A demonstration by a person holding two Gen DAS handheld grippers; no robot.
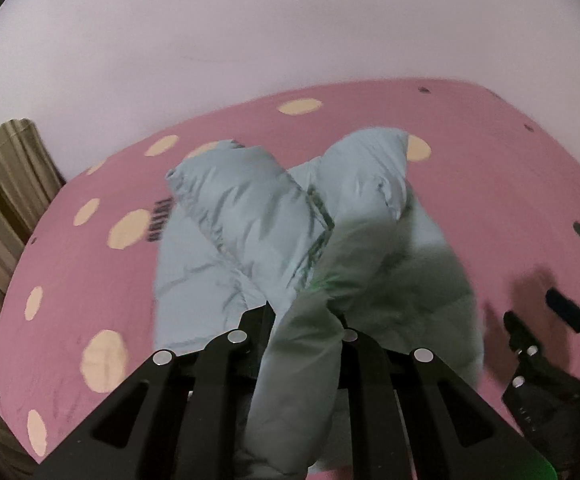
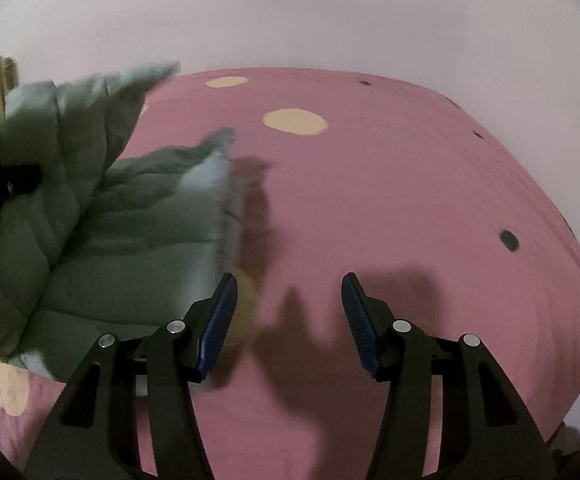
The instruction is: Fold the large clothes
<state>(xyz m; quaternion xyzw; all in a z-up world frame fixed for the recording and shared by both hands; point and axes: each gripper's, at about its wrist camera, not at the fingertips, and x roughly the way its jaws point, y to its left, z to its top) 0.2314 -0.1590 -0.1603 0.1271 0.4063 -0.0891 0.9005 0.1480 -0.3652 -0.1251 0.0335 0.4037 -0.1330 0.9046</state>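
A pale blue-grey puffer jacket (image 1: pixel 250 232) lies on the pink bed sheet (image 1: pixel 490 184), its two sleeves crossed over the body. My left gripper (image 1: pixel 302 320) is shut on a bunched fold of the jacket, which runs up between its black fingers toward the camera. In the right wrist view the same jacket (image 2: pixel 90 240) is lifted and blurred at the left. My right gripper (image 2: pixel 288 292) is open above bare sheet, with nothing between its blue pads (image 2: pixel 220 320). It also shows blurred at the lower right of the left wrist view, as the right gripper (image 1: pixel 546 332).
The pink sheet (image 2: pixel 370 184) carries cream spots (image 2: pixel 295 121) and small dark dots. A plain pale wall (image 1: pixel 290 20) rises behind the bed. Striped curtains (image 1: pixel 2 192) hang at the far left. The bed's right edge (image 2: pixel 570 216) curves down near a pale object.
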